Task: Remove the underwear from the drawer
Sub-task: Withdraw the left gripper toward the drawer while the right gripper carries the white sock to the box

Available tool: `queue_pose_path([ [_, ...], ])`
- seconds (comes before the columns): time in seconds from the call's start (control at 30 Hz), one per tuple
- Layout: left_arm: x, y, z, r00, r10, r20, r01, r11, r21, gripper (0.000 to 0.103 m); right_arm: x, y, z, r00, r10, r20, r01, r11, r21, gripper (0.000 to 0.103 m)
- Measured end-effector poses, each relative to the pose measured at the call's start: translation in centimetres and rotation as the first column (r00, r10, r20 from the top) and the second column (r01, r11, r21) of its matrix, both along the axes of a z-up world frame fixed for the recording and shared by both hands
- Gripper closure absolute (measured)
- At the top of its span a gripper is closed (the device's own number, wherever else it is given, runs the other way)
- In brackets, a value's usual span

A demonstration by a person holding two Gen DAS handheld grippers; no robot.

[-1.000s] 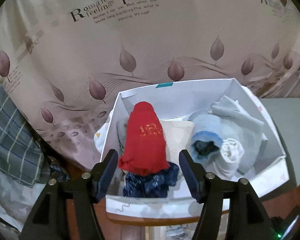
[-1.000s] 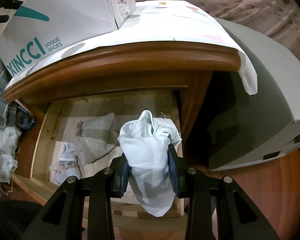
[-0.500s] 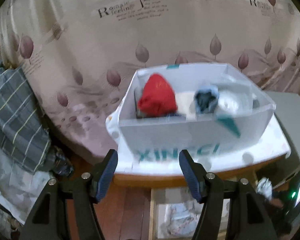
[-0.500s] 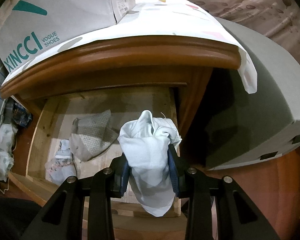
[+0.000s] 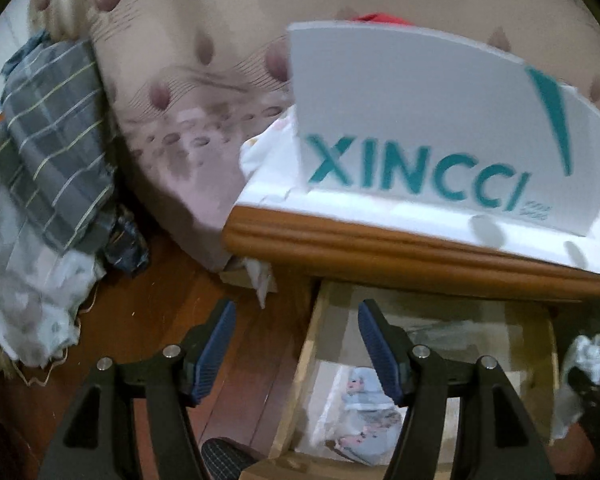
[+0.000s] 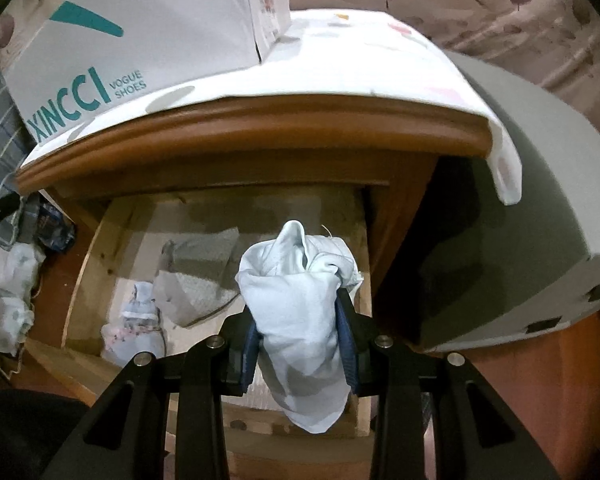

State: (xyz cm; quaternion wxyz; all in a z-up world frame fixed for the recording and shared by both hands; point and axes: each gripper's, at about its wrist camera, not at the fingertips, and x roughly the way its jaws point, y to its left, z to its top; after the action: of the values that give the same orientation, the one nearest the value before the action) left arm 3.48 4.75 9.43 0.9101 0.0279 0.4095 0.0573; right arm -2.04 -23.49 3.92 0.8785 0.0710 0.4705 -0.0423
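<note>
Right gripper clamps pale blue underwear above open drawer; left gripper spread, empty.

Left wrist view: left gripper [image 5: 294, 338] jaws apart, nothing between them, over the left edge of the wooden drawer [image 5: 306, 364]; a patterned garment [image 5: 370, 408] lies inside; white XINCCI shoe box [image 5: 428, 120] sits on the nightstand top. Right wrist view: right gripper [image 6: 300, 346] closed on the pale blue underwear [image 6: 300, 312], held over the drawer's right side; grey garment [image 6: 198, 276] and the patterned one rest on the drawer floor.
</note>
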Motion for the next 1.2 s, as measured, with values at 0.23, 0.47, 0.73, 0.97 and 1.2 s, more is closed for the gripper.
queue_pose_path([
  [0.23, 0.7, 2.1, -2.1, 0.996, 0.067, -0.056, -0.066, 0.998, 0.021, 0.038, -0.6, 0.0, 2.1, 0.998, 0.024, 0.056, -0.023, 1.0, -0.011, 0.071],
  [0.47, 1.0, 2.7, -2.3, 0.995, 0.071, -0.067, -0.072, 0.997, 0.001, 0.038, -1.1, 0.3, 6.4, 0.995, 0.048, 0.085, -0.05, 0.998, 0.024, 0.071],
  [0.73, 1.6, 4.1, -2.8, 0.988, 0.109, -0.113, -0.116, 0.992, -0.052, 0.038, -0.2, 1.1, 14.6, 0.978, 0.118, 0.174, -0.112, 0.993, -0.042, 0.071],
  [0.97, 1.8, 5.7, -3.0, 0.979, 0.157, -0.129, -0.169, 0.982, -0.088, 0.038, 3.1, 2.6, 21.5, 0.952, 0.17, 0.253, -0.15, 0.984, -0.097, 0.071],
  [1.2, 2.0, 6.1, -2.9, 0.976, 0.175, -0.129, -0.187, 0.978, -0.09, 0.038, 8.0, 4.6, 24.6, 0.944, 0.194, 0.268, -0.165, 0.978, -0.129, 0.071],
])
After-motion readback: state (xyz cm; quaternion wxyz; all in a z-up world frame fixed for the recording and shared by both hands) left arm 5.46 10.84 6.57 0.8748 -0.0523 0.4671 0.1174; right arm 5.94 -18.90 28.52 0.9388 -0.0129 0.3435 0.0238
